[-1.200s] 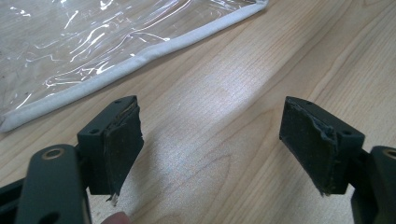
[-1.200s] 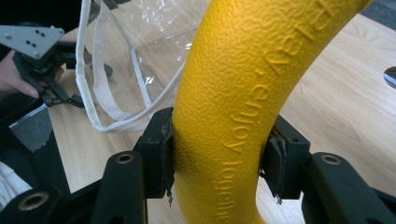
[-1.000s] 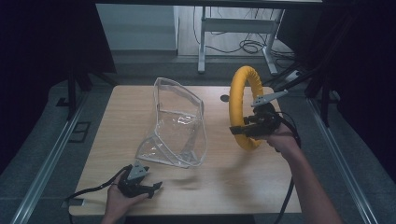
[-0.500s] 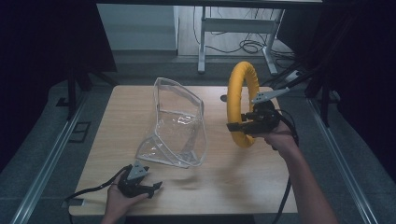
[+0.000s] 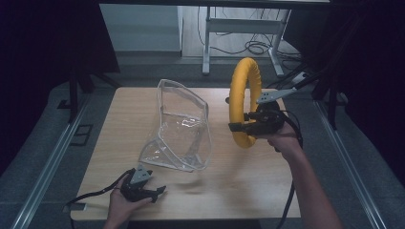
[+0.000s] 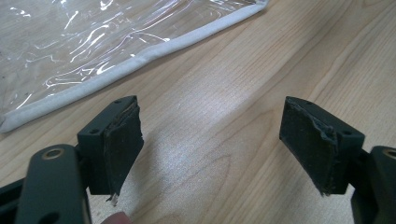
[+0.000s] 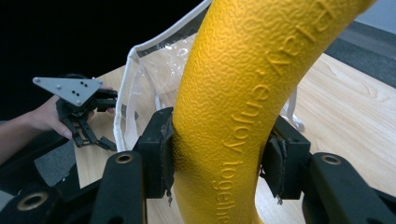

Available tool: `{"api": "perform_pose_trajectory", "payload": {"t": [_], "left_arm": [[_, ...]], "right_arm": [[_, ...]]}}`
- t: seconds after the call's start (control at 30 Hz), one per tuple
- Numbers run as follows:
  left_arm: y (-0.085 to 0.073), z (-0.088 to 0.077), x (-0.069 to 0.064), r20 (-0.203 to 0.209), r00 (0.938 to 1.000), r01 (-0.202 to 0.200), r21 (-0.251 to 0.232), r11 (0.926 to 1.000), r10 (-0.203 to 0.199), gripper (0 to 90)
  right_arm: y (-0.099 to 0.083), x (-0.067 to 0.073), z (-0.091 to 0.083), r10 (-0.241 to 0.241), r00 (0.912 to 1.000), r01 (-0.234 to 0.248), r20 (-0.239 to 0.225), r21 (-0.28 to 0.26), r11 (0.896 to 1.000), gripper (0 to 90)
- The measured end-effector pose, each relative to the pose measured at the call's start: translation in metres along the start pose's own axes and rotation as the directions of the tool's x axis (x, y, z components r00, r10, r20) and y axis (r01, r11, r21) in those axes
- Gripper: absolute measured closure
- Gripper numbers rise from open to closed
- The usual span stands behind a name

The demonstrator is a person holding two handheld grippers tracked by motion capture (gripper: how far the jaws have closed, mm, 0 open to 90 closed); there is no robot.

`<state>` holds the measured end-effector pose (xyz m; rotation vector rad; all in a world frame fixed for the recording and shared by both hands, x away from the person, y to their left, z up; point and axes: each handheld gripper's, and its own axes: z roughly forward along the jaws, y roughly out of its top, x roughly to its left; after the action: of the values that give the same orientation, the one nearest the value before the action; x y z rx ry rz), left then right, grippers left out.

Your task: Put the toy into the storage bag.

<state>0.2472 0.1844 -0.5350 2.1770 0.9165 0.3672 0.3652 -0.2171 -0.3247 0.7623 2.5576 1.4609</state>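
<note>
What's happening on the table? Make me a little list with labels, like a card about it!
Table: wooden table
Yellow ring: yellow ring, held upright above the table
Right gripper: right gripper, shut on the ring, a pad on each side
Clear bag: clear bag, standing open mid-table, white trim
Left gripper: left gripper, open, nothing between its jaws, low at the near edge beside the bag
Writing on ring: raised letters, partly readable

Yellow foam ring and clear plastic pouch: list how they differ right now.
The yellow foam ring is opaque, textured and lettered; the clear plastic pouch is see-through with white trim. The ring is held upright above the wooden table, clamped in the right gripper; the pouch stands on the table, untouched by the open left gripper.
</note>
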Motion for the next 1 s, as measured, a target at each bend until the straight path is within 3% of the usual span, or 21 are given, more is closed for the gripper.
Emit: {"api": "perform_pose_trajectory", "payload": {"t": [1.0], "left_arm": [[0.000,0.001,0.000,0.003,1.0000,-0.001,0.005,1.0000,0.001,21.1]], "right_arm": [[0.025,0.026,0.002,-0.069,0.9936,0.062,-0.089,-0.082,0.995,50.5]]}}
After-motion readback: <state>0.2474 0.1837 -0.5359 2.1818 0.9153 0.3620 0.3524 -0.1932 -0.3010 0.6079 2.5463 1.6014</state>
